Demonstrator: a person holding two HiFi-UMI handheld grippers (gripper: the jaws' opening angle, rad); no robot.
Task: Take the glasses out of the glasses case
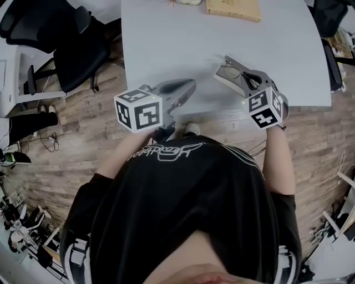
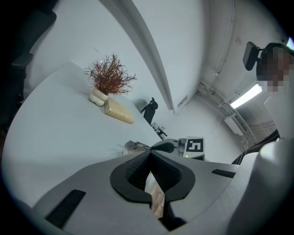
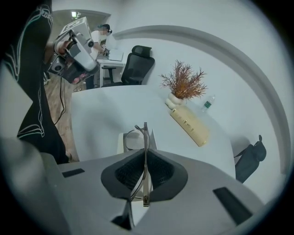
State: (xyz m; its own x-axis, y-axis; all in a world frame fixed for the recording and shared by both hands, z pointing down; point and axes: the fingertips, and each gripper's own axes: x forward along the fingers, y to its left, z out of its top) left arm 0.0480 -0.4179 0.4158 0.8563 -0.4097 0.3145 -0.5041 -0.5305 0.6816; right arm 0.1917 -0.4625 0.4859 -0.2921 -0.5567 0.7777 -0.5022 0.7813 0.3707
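Note:
My right gripper [image 1: 244,76] is shut on the thin metal-framed glasses [image 3: 139,136], with one temple arm pinched between its pads [image 3: 158,172]. The glasses hang just above the pale glasses case [image 1: 222,76], which lies near the white table's [image 1: 166,44] front edge. In the right gripper view the case [image 3: 122,143] shows under the lenses. My left gripper [image 1: 190,84] hovers over the table to the left of the case, shut with nothing in it. From the left gripper view [image 2: 149,155] the case [image 2: 130,148] and the right gripper's marker cube [image 2: 195,146] appear just beyond the jaws.
A tan wooden box [image 1: 233,8] and a dried red plant in a white vase [image 3: 183,83] stand at the table's far side. A small bottle [image 3: 207,104] is behind them. Black office chairs [image 1: 77,52] stand on the wood floor to the left.

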